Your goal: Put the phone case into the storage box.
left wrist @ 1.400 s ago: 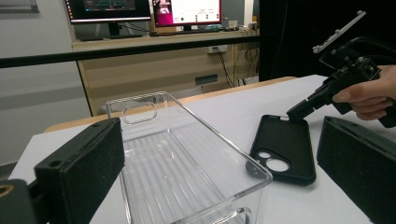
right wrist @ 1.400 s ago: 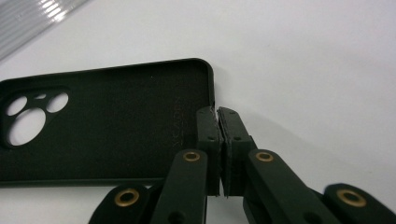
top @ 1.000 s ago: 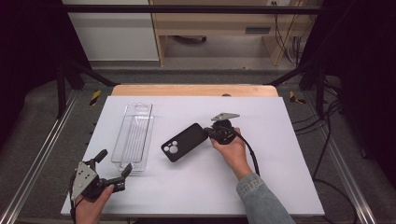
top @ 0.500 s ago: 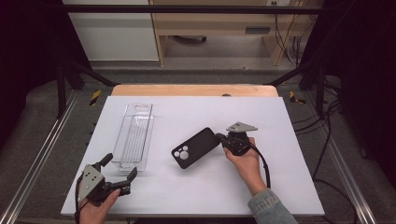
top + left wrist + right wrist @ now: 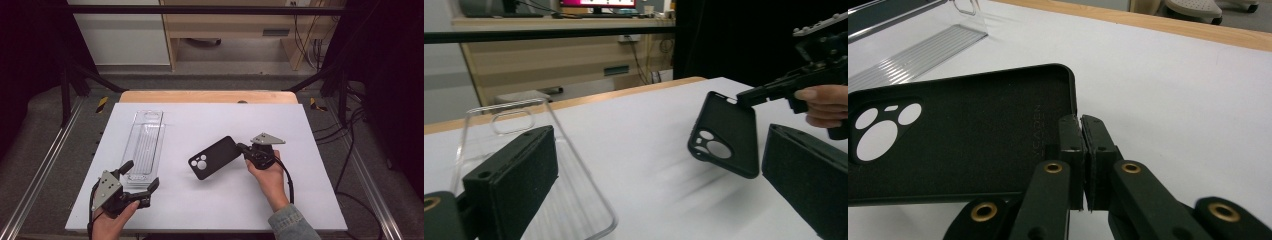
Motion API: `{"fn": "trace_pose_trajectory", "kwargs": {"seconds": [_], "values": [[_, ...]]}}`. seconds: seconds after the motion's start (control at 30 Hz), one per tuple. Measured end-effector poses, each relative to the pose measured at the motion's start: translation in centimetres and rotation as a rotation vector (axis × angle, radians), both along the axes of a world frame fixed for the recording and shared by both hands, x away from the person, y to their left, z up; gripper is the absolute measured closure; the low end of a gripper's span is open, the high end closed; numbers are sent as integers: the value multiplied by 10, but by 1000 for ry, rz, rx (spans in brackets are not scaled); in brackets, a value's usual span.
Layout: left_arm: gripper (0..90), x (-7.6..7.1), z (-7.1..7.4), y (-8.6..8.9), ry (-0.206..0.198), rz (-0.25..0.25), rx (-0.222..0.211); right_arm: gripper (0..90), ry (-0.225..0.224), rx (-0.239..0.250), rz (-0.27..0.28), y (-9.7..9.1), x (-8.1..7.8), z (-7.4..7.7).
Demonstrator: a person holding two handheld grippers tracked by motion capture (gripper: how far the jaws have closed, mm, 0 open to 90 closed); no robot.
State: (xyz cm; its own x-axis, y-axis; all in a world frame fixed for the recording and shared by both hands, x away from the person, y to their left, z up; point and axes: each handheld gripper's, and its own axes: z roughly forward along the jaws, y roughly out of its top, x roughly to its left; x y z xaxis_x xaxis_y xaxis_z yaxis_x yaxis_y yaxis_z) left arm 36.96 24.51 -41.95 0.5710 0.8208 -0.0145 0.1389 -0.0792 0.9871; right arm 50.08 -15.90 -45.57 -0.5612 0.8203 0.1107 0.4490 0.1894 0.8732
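A black phone case (image 5: 214, 157) with round camera cut-outs hangs tilted just above the white table, casting a shadow below it. My right gripper (image 5: 241, 148) is shut on the case's right edge. The right gripper view shows the case's inner face (image 5: 958, 135) with the closed jaws of the right gripper (image 5: 1081, 122) pinching its rim. My left gripper (image 5: 141, 174) stands open at the front left, empty, just past the near end of a clear plastic tray (image 5: 146, 145). From the left gripper (image 5: 656, 150) the case (image 5: 726, 132) hangs ahead to the right, and the tray (image 5: 514, 120) lies behind the left jaw.
The white table top (image 5: 300, 125) has a wooden strip (image 5: 210, 96) along its far edge. Metal frame rails (image 5: 45, 165) run down both sides, and cables (image 5: 350, 145) lie on the floor at the right. The clear tray (image 5: 923, 45) lies beyond the case.
My right gripper has carried the phone case to the right and a little nearer. The left gripper has shifted slightly right near the tray's front end and stayed open.
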Motion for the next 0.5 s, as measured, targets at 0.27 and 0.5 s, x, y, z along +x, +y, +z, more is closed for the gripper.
{"fn": "trace_pose_trajectory", "kwargs": {"seconds": [0.27,0.5], "values": [[12,2,10,-17,42,-54,-35,886,-14,-3,-24,-13,-11,5],[12,11,11,-42,66,-88,-13,886,-38,22,-63,-33,-19,4]]}}
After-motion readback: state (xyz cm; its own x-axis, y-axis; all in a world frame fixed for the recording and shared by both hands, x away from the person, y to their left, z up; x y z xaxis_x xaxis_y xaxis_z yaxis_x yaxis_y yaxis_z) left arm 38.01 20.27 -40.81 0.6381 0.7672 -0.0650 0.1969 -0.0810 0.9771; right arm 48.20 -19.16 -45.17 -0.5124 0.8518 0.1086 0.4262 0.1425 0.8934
